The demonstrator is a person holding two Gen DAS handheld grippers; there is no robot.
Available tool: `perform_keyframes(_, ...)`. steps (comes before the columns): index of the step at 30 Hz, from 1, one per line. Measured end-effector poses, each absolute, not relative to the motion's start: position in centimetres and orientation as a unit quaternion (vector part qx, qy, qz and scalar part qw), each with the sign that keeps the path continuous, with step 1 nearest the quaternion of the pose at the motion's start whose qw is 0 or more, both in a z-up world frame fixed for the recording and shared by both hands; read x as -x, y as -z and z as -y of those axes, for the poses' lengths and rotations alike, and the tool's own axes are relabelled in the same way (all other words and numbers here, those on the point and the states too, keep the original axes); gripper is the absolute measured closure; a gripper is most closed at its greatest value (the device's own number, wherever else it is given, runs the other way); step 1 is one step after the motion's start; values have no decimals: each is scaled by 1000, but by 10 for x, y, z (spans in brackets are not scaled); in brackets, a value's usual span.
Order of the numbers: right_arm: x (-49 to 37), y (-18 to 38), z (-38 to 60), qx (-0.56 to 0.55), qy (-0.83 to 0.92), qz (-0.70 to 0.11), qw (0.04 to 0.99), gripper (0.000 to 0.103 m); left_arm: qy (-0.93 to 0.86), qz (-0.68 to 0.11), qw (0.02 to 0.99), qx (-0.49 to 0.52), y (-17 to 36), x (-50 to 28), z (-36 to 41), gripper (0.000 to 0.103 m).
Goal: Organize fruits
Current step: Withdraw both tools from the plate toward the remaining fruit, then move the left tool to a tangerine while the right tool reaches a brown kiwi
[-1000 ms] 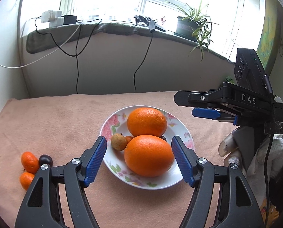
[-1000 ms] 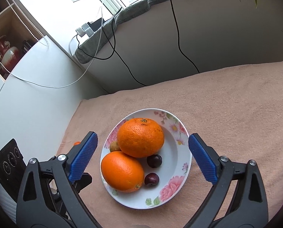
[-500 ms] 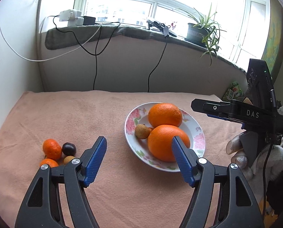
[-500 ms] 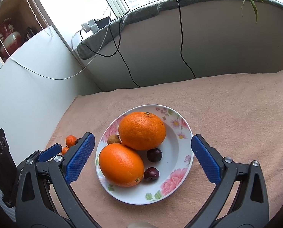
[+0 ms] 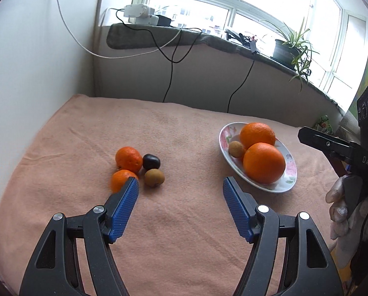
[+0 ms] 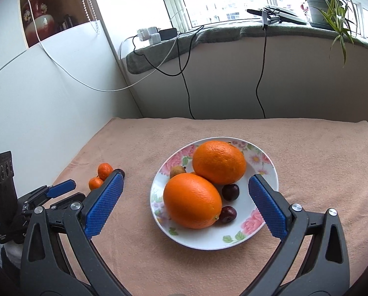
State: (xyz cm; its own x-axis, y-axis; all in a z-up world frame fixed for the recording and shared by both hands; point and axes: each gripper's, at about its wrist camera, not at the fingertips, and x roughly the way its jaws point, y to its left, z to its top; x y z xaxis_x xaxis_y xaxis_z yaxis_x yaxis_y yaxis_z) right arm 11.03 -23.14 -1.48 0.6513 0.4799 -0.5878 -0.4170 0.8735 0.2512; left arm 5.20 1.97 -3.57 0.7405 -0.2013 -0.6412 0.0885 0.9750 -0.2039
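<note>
My left gripper (image 5: 181,187) stands with its jaws spread wide and nothing between the blue pads; only bare peach cloth (image 5: 184,222) lies under the gap. Its left fingertip overlaps, in the left wrist view, the nearer of two small tangerines (image 5: 119,180); whether it touches the fruit I cannot tell. The second tangerine (image 5: 128,158) sits just behind the first, with a dark plum (image 5: 151,161) just beside it to the right and a small brown fruit (image 5: 154,177) in front of the plum, the four forming a tight cluster on the cloth, well apart from the floral plate (image 5: 287,180). My right gripper (image 6: 185,187) is likewise released, jaws wide, empty, hovering over the near side of that plate (image 6: 233,241). On the plate lie two large oranges, touching: the nearer one (image 6: 192,201) toward the left rim, the farther one (image 6: 219,162) behind it. Two dark cherries (image 6: 230,192) rest to the right of the nearer orange, one behind the other, and a small brown fruit (image 6: 177,171) is tucked behind the oranges at the left rim. A gloved hand (image 5: 341,207) holds the right gripper's handle, seen at the right edge of the left wrist view. A potted plant (image 6: 324,7) stands on the windowsill (image 6: 208,37), cables hanging from it.
</note>
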Motion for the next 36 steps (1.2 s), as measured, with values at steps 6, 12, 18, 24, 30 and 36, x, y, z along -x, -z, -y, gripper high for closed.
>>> perform_keyframes(6,-97,21,194,-19,-300,-343,890,6,57,-363,924,104,48,-48,-47,35)
perform_keyframes(12,-98,32,162,-19,-346,-371,862,13,54,-373,919,115,60,-49,-60,44)
perform_keyframes(18,-101,44,131,2,-366,-394,843,34,52,-379,917,114,67,-51,-67,47)
perform_keyframes(24,-109,57,103,16,-370,-416,831,45,52,-386,915,104,73,-58,-70,51)
perform_keyframes(30,-122,74,79,34,-357,-438,824,52,53,-392,913,98,78,-65,-74,53)
perform_keyframes(36,-136,88,63,41,-344,-455,821,57,55,-396,913,87,82,-72,-74,53)
